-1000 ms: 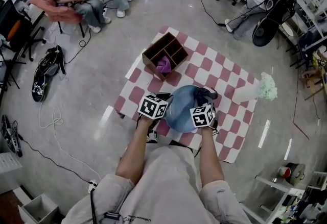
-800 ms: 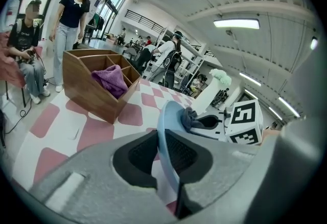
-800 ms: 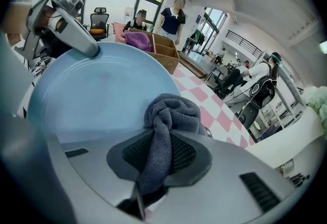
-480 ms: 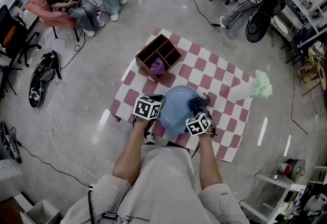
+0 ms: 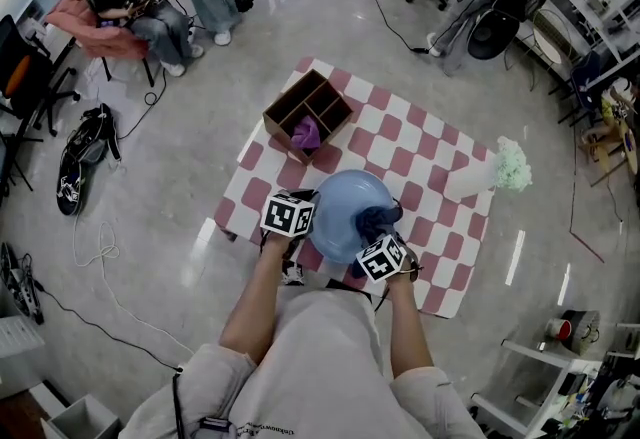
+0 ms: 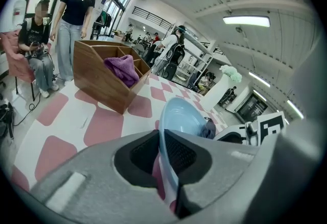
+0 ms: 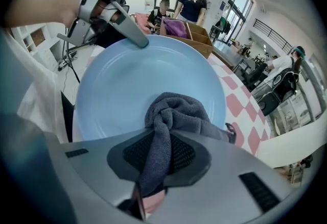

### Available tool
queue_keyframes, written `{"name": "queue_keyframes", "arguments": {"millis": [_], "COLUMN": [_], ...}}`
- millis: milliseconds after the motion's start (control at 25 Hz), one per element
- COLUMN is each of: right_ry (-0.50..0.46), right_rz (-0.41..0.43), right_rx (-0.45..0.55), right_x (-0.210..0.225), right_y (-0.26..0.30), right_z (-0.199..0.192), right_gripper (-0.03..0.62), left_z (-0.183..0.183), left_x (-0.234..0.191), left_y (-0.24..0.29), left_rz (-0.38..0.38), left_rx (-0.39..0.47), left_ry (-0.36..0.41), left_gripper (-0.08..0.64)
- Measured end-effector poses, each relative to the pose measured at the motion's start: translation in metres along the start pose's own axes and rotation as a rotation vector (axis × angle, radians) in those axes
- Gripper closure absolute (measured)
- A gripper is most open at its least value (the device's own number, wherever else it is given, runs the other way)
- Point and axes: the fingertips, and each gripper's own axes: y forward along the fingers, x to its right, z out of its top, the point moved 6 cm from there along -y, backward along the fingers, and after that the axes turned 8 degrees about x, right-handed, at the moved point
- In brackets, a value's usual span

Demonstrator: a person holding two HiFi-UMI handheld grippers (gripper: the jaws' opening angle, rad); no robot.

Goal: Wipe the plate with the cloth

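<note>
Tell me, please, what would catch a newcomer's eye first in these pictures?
A light blue plate sits at the centre, its rim clamped in the left gripper. The right gripper holds a dark grey cloth against the plate's face. Beneath them lies a pink-and-white checkered mat with a wooden box at its far corner.

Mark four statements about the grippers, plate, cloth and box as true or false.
1. The left gripper is shut on the rim of the blue plate. True.
2. The right gripper is empty. False: it is shut on the grey cloth.
3. The grey cloth touches the blue plate. True.
4. The wooden box holds a green cloth. False: it holds a purple cloth.
</note>
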Motion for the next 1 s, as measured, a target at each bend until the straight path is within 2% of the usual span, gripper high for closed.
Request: {"name": "queue_keyframes", "arguments": {"millis": [400,640,840,1000], "right_ry": [-0.148,-0.166,-0.215,-0.161], "right_rz": [0.199,0.318,0.326,0.306], "right_rx": [0.015,0.113,0.162,0.213], "right_x": [-0.046,-0.083,-0.103,-0.097], "right_y": [-0.004,0.000,0.010,0.015], "right_z": [0.027,0.058,0.080,0.095], "right_gripper": [0.518,0.518,0.518,0.518], "left_z": [-0.002,-0.004,-0.006,-0.006], "left_x": [-0.005,-0.003,-0.006,-0.008], "left_y": [0.000,0.002,-0.007,-0.009], "left_rz": [0.040,0.027,0.041,0.031], "left_rx": [-0.031,-0.048,-0.048,-0.051], "left_ry": [0.008,0.000,-0.001,0.001], "left_gripper": [0.531,0.531,0.531,0.531]}}
